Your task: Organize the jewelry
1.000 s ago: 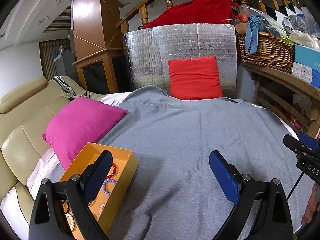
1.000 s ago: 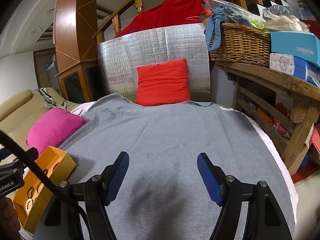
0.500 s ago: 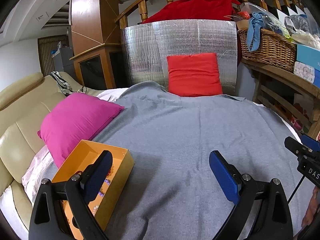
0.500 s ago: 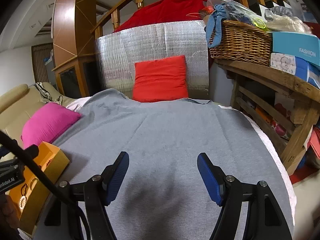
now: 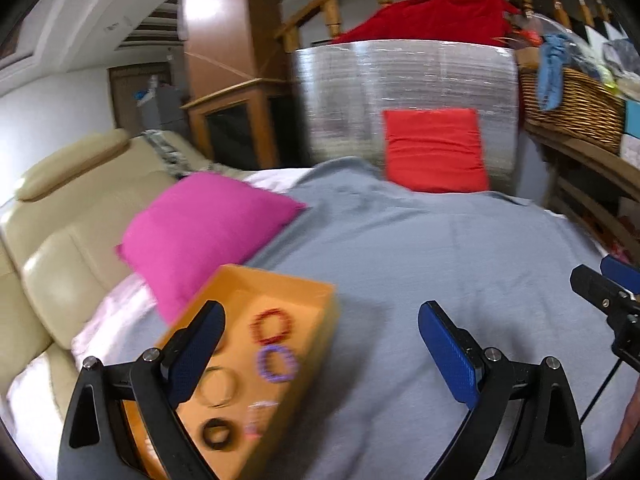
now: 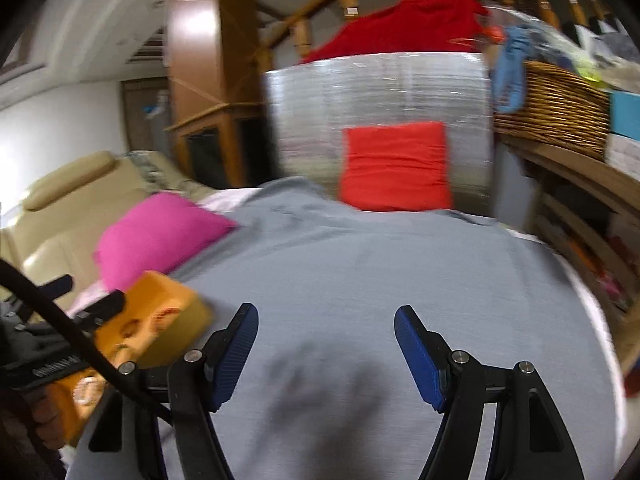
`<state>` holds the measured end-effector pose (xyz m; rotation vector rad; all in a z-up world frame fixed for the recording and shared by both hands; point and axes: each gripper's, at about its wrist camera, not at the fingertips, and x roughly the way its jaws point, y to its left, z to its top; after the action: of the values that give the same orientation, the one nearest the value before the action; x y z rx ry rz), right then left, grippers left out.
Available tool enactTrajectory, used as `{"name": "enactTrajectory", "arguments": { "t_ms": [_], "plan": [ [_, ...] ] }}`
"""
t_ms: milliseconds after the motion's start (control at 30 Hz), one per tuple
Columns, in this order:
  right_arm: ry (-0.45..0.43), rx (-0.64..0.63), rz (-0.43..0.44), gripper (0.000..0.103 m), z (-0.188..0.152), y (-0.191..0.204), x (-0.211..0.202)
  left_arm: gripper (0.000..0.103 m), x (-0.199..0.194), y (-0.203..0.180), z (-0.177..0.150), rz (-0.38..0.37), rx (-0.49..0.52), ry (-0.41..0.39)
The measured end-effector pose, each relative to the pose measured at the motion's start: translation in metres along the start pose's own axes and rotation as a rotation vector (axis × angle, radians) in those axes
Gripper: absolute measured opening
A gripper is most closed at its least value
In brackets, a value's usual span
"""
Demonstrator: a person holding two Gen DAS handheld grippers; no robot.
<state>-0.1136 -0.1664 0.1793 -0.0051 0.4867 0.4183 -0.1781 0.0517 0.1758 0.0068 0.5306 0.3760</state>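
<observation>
An open orange box [image 5: 280, 292] sits on the grey sheet at lower left. Inside lie a red bead bracelet [image 5: 273, 326], a purple bead bracelet [image 5: 277, 365], a thin ring-shaped bangle [image 5: 218, 390], a dark ring [image 5: 217, 433] and a pale beaded piece [image 5: 260, 414]. My left gripper [image 5: 320, 344] is open and empty, its left finger above the box. My right gripper [image 6: 326, 350] is open and empty over the bare sheet; the box [image 6: 168, 312] shows at its left. Both views are motion-blurred.
A pink pillow [image 5: 204, 228] lies behind the box beside a beige sofa [image 5: 52, 240]. A red cushion [image 5: 434, 150] leans on a silver foil panel [image 5: 404, 76]. A wooden shelf with a wicker basket [image 5: 572, 108] stands at right. The grey sheet [image 5: 440, 256] covers the bed.
Both views have swung left and tilted down. The orange box now sits nearer the middle of the left wrist view, with more of its inside showing. Both grippers stay open.
</observation>
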Motion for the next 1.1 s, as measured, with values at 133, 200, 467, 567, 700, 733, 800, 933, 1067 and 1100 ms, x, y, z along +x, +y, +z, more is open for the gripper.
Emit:
{"name": "enactTrajectory", "arguments": {
  "t_ms": [133,200,467,567,700,733,800,933,1067,1100],
  "plan": [
    [0.022,-0.068,0.135,0.074,0.001,0.06,0.007,0.097,-0.015,0.05,-0.009,0.09,-0.047,0.009],
    [0.032,-0.101,0.209,0.074,-0.002,0.093,0.009,0.097,-0.025,0.075,-0.013,0.138,-0.072,0.007],
    [0.1,-0.211,0.394,0.074,-0.02,0.206,0.018,0.097,-0.055,0.151,-0.034,0.263,-0.149,0.009],
    [0.125,-0.217,0.415,0.074,-0.026,0.227,0.027,0.097,-0.058,0.168,-0.039,0.283,-0.172,0.015],
    [0.146,-0.222,0.407,0.074,-0.034,0.242,0.04,0.097,-0.053,0.183,-0.044,0.302,-0.194,0.031],
    [0.154,-0.219,0.405,0.074,-0.035,0.243,0.045,0.097,-0.05,0.185,-0.045,0.302,-0.197,0.037],
    [0.162,-0.212,0.399,0.074,-0.036,0.245,0.052,0.097,-0.045,0.187,-0.046,0.309,-0.199,0.043],
    [0.17,-0.201,0.391,0.074,-0.035,0.244,0.063,0.097,-0.037,0.187,-0.046,0.312,-0.197,0.052],
    [0.182,-0.194,0.39,0.074,-0.036,0.24,0.071,0.097,-0.029,0.175,-0.044,0.308,-0.178,0.055],
    [0.182,-0.194,0.384,0.074,-0.036,0.237,0.072,0.097,-0.027,0.17,-0.042,0.296,-0.169,0.055]
  ]
}}
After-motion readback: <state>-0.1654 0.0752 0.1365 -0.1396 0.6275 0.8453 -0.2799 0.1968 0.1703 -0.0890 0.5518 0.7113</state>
